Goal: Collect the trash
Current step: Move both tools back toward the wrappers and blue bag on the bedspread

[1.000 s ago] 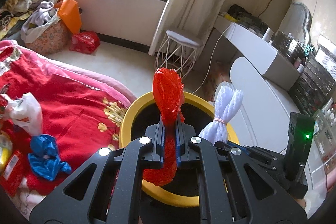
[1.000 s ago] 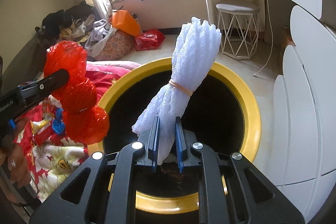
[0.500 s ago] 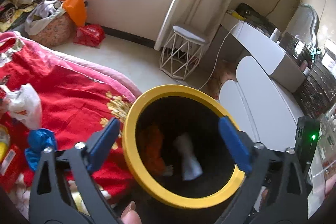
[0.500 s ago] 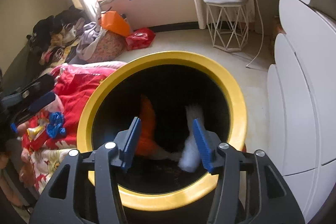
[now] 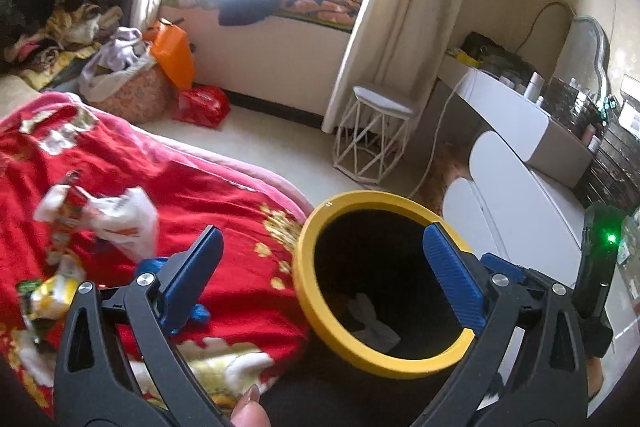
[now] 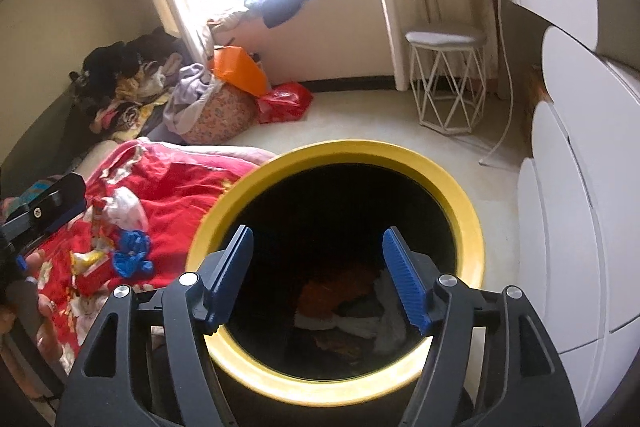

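Note:
A black bin with a yellow rim [image 5: 316, 315] [image 6: 464, 203] stands beside the bed. Inside it lie an orange-red bag [image 6: 336, 291] and a white foam net [image 6: 384, 323] [image 5: 372, 319]. My left gripper [image 5: 324, 279] is open and empty, over the bin's left rim and the bed edge. My right gripper [image 6: 320, 279] is open and empty above the bin mouth. On the red blanket [image 5: 224, 203] lie a white plastic bag [image 5: 124, 223] [image 6: 124, 211], a blue crumpled wrapper [image 6: 132, 255] [image 5: 154, 263] and a yellow snack packet [image 5: 48, 299] [image 6: 86, 259].
A white wire stool [image 5: 376, 139] [image 6: 448, 83] stands on the floor beyond the bin. White rounded cabinets [image 6: 580, 195] [image 5: 516, 203] are at the right. A laundry basket, orange bag [image 5: 174, 55] and red bag [image 5: 202, 105] sit by the window ledge.
Both grippers opened and dropped the red bag and the white foam net into the bin. The left gripper then swung left toward the bed.

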The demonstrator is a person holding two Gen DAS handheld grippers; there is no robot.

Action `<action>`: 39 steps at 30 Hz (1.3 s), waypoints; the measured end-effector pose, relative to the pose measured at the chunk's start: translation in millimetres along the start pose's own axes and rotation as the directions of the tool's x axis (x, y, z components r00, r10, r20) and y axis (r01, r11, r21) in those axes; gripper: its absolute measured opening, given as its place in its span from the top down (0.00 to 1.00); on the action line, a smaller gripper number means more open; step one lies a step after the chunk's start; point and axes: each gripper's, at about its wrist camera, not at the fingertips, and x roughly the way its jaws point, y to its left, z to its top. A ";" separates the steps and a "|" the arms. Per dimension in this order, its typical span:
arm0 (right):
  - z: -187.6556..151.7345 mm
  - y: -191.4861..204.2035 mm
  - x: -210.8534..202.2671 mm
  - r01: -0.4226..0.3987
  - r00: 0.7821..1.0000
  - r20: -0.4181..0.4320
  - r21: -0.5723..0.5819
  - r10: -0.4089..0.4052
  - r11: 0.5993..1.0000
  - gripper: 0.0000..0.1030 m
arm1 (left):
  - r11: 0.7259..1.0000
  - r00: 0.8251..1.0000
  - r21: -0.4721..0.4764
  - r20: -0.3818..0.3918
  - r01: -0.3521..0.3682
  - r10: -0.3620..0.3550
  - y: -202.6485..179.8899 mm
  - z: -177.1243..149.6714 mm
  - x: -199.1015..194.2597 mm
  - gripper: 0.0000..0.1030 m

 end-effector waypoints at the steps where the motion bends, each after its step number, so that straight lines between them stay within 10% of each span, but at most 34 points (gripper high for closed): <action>1: 0.0 3.7 -0.5 -0.004 1.000 0.001 -0.007 0.004 1.000 0.36 | 1.000 1.000 -0.001 0.006 -0.003 0.003 2.0 0.0 -2.8 0.11; 39: -9.1 153.2 0.4 -0.199 0.980 -0.047 -0.293 0.194 0.935 0.33 | 0.984 0.976 -0.104 0.150 -0.142 0.157 82.8 4.7 -86.6 0.10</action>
